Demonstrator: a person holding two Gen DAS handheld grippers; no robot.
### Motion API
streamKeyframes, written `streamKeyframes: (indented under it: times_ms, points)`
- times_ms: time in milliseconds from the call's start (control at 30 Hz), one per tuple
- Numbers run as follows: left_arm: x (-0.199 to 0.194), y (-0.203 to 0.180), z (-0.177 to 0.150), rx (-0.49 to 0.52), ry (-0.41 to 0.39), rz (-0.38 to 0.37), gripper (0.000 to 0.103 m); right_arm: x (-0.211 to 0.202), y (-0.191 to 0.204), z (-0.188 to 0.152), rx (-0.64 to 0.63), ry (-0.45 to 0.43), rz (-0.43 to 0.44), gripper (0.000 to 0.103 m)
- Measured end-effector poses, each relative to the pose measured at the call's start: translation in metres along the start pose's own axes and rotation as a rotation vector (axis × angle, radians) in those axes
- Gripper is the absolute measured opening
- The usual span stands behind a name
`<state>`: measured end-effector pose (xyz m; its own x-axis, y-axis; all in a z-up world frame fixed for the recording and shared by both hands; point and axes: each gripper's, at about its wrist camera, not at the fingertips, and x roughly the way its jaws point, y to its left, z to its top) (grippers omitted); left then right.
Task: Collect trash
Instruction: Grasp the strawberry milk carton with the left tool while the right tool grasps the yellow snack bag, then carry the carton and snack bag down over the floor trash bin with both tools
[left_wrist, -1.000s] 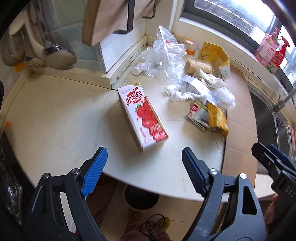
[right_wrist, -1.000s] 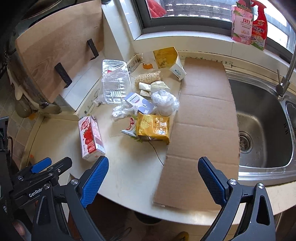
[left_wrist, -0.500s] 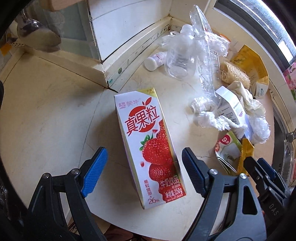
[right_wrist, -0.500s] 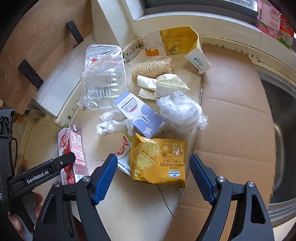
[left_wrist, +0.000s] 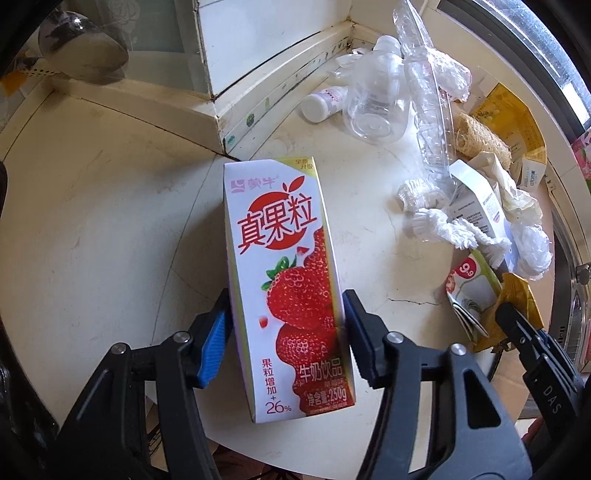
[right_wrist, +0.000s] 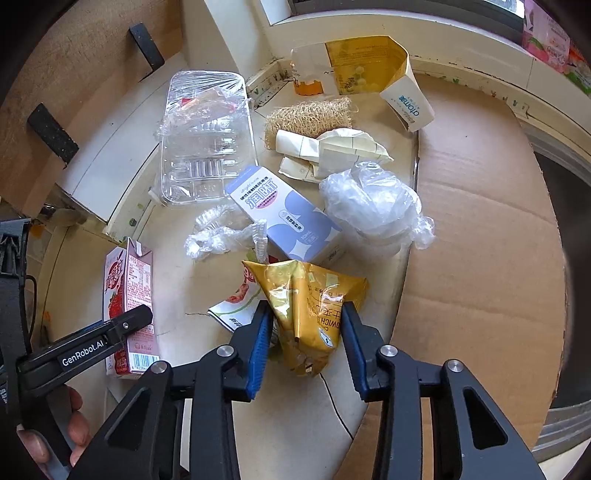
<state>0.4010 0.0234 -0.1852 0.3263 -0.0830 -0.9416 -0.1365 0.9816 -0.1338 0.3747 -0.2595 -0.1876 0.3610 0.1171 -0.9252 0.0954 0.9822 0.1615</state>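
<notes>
The left gripper (left_wrist: 286, 325) has the strawberry milk carton (left_wrist: 286, 280) between its two fingers, and its jaws are closing on it. Both pads touch the long sides of the carton near its bottom end. The carton lies flat on the pale counter (left_wrist: 92, 206), so a pinch across its narrow sides is probably the easy way to lift it.

The right gripper (right_wrist: 304, 330) does the same job on the gold cracker bag (right_wrist: 308, 310). Its jaws are closing too, and the bag is squashed up into a peak between the pads — so it looks caught already. A soft bag crumples, so a tight pinch is likely needed to keep it from slipping.

More trash waits behind: a small blue and white box (right_wrist: 286, 214), a clear plastic tray (right_wrist: 203, 136), a ball of clear wrap (right_wrist: 373, 206), folded cream paper (right_wrist: 332, 147), a scrubby loofah (right_wrist: 308, 116) and an open yellow box (right_wrist: 365, 62). A flat sheet of cardboard (right_wrist: 480, 221) lies to the right. A red and white wrapper (right_wrist: 236, 306) lies partly under the cracker bag, touching it — it might come along when the bag is lifted.
</notes>
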Motion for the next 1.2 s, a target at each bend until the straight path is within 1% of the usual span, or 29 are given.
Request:
streamKeyframes:
  times_ms: [100,200,400,533,700,833,1000,1200]
  points:
    - [-0.007,0.003,-0.007,-0.003,-0.016,0.009,0.054,-0.011,0.002,-0.004,-0.004,-0.025,-0.004,0.033]
    - [-0.022,0.005,-0.014,-0.004,-0.04,0.003,0.054,-0.031,-0.003,-0.009,0.012,-0.056,0.006,0.032]
    - [-0.069,0.004,-0.032,0.027,-0.111,-0.022,0.054,-0.078,-0.002,-0.024,0.033,-0.124,0.042,0.029]
    - [-0.104,0.0,-0.051,0.058,-0.136,-0.028,0.054,-0.111,0.0,-0.042,0.038,-0.156,0.072,0.025]
    - [-0.149,-0.011,-0.089,0.109,-0.178,-0.039,0.054,-0.152,0.004,-0.077,0.028,-0.175,0.115,0.023]
    - [-0.177,-0.016,-0.122,0.135,-0.192,-0.053,0.054,-0.18,0.009,-0.105,0.012,-0.173,0.147,0.022]
    - [-0.2,-0.019,-0.161,0.151,-0.188,-0.056,0.054,-0.219,0.014,-0.148,-0.028,-0.18,0.188,0.022]
    - [-0.22,-0.026,-0.209,0.191,-0.176,-0.049,0.054,-0.254,0.016,-0.196,-0.081,-0.165,0.228,0.022]
